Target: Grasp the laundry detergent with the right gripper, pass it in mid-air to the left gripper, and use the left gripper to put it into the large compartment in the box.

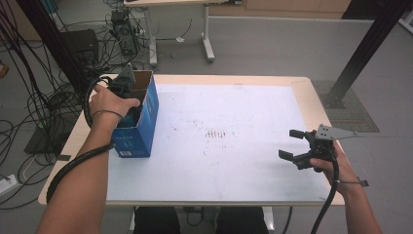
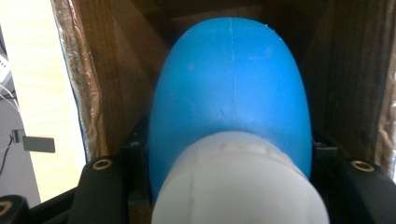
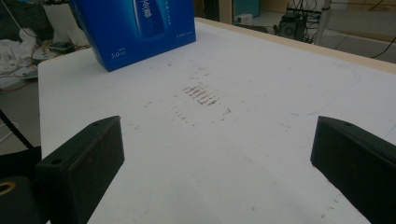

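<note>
An open blue cardboard box [image 1: 139, 129] stands near the table's left edge. My left gripper [image 2: 229, 154] reaches down into it, with the hand over the box's top. Its jaws press on both sides of a blue rounded bottle [image 2: 231, 84] with a white cap [image 2: 240, 186]. Brown inner box walls [image 2: 116, 70] surround the bottle. My right gripper [image 1: 288, 144] is near the table's right front, jaws wide apart with nothing between them. In the right gripper view, that gripper [image 3: 217, 154] looks across the white mat toward the blue box [image 3: 140, 28].
The white mat [image 1: 234, 165] covers most of the wooden table and has brownish marks [image 1: 216, 134] at its middle. Cables and equipment [image 1: 73, 53] lie on the floor at the left. Another table's legs [image 1: 207, 44] stand behind, and a black post [image 1: 370, 44] stands at the right.
</note>
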`<state>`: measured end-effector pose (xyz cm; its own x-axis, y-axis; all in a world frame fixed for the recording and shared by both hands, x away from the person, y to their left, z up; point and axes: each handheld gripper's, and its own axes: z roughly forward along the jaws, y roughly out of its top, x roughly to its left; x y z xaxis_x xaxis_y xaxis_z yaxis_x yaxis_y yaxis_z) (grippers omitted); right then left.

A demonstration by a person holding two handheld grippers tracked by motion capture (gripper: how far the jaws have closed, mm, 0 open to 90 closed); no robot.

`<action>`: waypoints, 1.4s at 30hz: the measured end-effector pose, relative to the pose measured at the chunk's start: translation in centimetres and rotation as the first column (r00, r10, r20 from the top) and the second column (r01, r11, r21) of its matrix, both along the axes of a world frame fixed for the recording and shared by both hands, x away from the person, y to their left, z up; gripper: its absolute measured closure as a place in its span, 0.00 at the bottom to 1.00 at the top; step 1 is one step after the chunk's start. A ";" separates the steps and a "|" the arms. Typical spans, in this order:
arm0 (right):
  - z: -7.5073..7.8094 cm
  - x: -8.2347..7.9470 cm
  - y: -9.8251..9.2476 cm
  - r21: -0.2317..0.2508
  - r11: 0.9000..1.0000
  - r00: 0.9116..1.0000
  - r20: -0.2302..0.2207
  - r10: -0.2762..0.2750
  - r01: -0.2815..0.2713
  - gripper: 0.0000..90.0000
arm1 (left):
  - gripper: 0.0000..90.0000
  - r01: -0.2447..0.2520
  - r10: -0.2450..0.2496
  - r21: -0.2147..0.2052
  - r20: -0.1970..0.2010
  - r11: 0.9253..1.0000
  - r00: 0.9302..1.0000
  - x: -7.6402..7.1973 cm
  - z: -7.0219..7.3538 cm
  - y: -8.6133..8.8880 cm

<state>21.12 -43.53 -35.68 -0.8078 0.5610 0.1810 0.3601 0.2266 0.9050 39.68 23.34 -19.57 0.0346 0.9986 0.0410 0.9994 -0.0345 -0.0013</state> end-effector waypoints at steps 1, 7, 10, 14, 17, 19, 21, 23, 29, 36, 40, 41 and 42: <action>0.0 0.0 0.0 0.000 1.000 1.000 0.000 0.000 0.000 0.03 | 0.42 -0.004 0.004 -0.001 0.001 1.000 1.000 0.0 0.0 0.0; 0.0 0.0 -0.1 0.000 1.000 1.000 -0.002 -0.005 0.005 0.03 | 0.42 0.000 0.000 0.001 0.000 1.000 1.000 0.1 0.0 0.0; -0.2 0.0 -0.2 0.002 1.000 1.000 -0.004 -0.006 0.006 0.03 | 0.42 -0.004 0.004 0.001 0.001 1.000 1.000 0.0 0.0 0.0; -0.2 0.0 -0.2 0.000 1.000 1.000 -0.004 -0.007 0.007 0.03 | 0.42 -0.008 0.008 -0.001 0.002 1.000 1.000 0.0 0.0 0.0; -0.2 -0.1 -0.2 0.002 1.000 1.000 -0.003 -0.008 0.008 0.03 | 0.42 -0.014 0.014 -0.002 0.002 1.000 1.000 -0.1 0.0 0.0; -0.2 -0.1 -0.2 0.002 1.000 1.000 -0.002 -0.008 0.008 0.03 | 0.42 -0.011 0.011 -0.001 0.001 1.000 1.000 0.0 0.0 0.0; -0.1 -0.1 -0.3 0.002 1.000 1.000 0.000 -0.010 0.010 0.03 | 0.42 -0.012 0.012 0.000 0.001 1.000 1.000 0.0 0.0 0.0; -0.1 -0.1 -0.3 0.003 1.000 1.000 0.001 -0.011 0.011 0.03 | 0.42 -0.012 0.012 0.001 0.001 1.000 1.000 0.0 0.0 0.0; -0.2 -0.2 -0.4 0.005 1.000 1.000 -0.001 -0.014 0.014 0.03 | 0.42 -0.008 0.008 0.002 0.001 1.000 1.000 -0.1 0.0 -0.1; -0.2 -0.3 -0.5 0.005 1.000 1.000 -0.001 -0.013 0.013 0.03 | 0.42 -0.013 0.013 0.001 0.000 1.000 1.000 -0.1 0.0 0.0; -0.3 -0.2 -0.4 0.006 1.000 1.000 0.000 -0.013 0.013 0.03 | 0.42 -0.015 0.015 0.000 0.002 1.000 1.000 -0.1 0.0 0.0; -0.3 -0.2 -0.4 0.006 1.000 1.000 0.000 -0.013 0.013 0.03 | 0.42 -0.015 0.015 0.000 0.002 1.000 1.000 -0.1 0.0 0.0; -0.3 -0.2 -0.4 0.006 1.000 1.000 -0.001 -0.013 0.013 0.03 | 0.42 -0.015 0.015 0.000 0.002 1.000 1.000 -0.1 0.0 0.0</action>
<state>20.90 -43.91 -35.96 -0.8003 0.5701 0.1855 0.3639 0.2161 0.9060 39.57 23.36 -19.57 0.0198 0.9990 0.0409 0.9998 -0.0198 0.0007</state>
